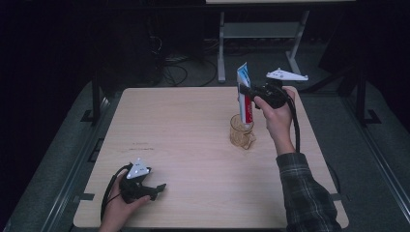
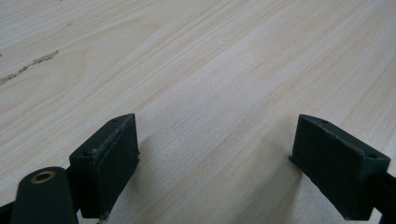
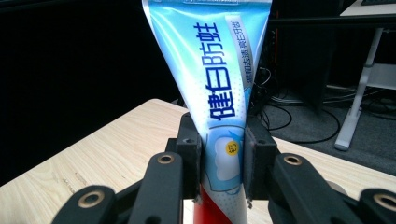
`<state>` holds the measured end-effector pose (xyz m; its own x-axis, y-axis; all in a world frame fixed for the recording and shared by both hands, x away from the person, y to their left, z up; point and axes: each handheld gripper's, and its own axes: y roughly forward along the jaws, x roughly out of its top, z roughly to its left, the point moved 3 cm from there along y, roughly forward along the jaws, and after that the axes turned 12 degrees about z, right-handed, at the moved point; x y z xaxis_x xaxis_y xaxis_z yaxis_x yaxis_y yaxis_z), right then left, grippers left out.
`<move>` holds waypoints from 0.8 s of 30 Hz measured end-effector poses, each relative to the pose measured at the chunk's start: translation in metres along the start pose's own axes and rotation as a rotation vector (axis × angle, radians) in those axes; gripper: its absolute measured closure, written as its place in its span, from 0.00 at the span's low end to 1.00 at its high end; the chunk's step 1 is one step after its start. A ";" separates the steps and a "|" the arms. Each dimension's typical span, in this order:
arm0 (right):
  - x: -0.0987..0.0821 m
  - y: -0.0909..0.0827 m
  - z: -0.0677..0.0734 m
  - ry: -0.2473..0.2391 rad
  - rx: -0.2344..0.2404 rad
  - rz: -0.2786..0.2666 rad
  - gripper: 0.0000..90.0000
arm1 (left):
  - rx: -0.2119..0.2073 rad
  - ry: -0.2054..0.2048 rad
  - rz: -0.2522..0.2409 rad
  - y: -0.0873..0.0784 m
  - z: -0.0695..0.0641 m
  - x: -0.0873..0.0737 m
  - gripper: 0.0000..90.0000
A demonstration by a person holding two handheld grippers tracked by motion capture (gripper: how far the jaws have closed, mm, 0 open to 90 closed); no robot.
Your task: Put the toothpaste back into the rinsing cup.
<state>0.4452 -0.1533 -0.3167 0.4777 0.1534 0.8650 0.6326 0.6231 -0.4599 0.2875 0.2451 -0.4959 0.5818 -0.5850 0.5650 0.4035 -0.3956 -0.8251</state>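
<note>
Above the amber glass cup [image 1: 240, 131], right claw [image 1: 245, 91] clamps an upright toothpaste tube [image 1: 244, 94]; next, lower it inside; left claw [image 1: 157, 188] gapes idle

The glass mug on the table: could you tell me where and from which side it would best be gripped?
Probably by the handle of the glass mug, which sticks out at its near right side. Come from that near side: the toothpaste tube stands in its mouth, held by the right gripper, so the rim is blocked from above.
</note>
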 end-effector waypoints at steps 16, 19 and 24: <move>-0.008 0.016 -0.005 0.005 -0.006 0.041 0.80 | -0.002 0.002 0.001 0.000 0.000 0.000 0.15; -0.009 0.018 -0.006 0.002 -0.010 0.049 0.80 | -0.002 0.002 0.001 0.000 0.000 0.000 0.15; -0.010 0.020 -0.005 -0.007 -0.012 0.058 0.80 | -0.002 0.002 0.001 0.000 0.000 0.000 0.15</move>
<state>0.4562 -0.1460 -0.3351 0.5098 0.1944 0.8380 0.6112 0.6036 -0.5119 0.2874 0.2450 -0.4958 0.5805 -0.5870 0.5643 0.4014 -0.3967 -0.8256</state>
